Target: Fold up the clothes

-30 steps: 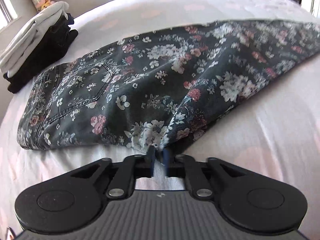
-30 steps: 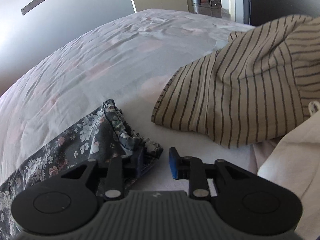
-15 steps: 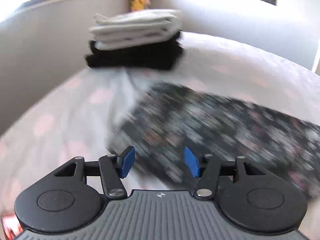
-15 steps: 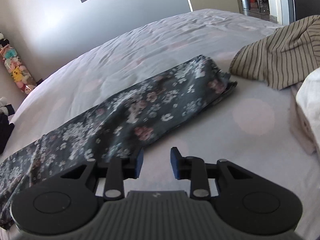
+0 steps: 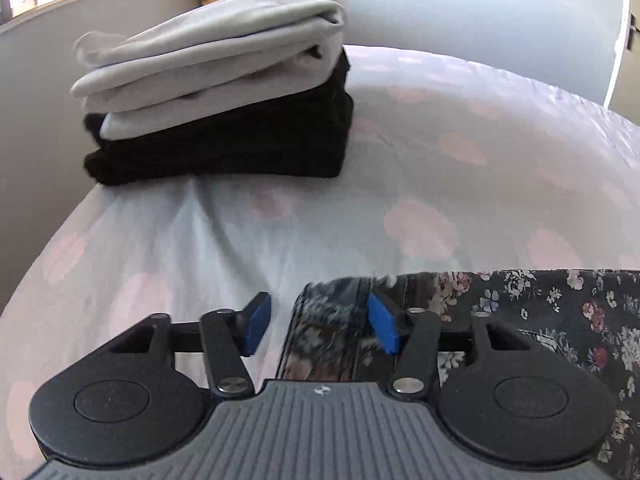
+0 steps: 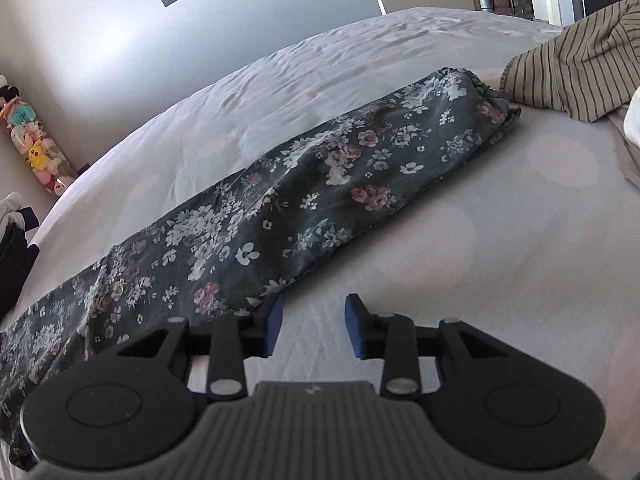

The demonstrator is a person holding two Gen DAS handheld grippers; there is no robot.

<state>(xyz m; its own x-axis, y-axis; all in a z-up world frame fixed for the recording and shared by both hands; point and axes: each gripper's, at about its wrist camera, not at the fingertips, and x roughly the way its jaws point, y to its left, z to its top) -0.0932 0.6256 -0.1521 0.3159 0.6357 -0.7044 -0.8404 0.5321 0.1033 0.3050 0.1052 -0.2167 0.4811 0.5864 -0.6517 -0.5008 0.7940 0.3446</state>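
Home bedroom: bed (image 6: 520, 260) with pink-spotted sheet, folded clothes stack (image 5: 224, 92), plush toys (image 6: 38, 148) against wall.

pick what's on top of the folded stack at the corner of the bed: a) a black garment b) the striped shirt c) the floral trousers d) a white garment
d: in the left wrist view the white garment lies folded on top of the black garment, while the floral trousers lie apart on the bed.
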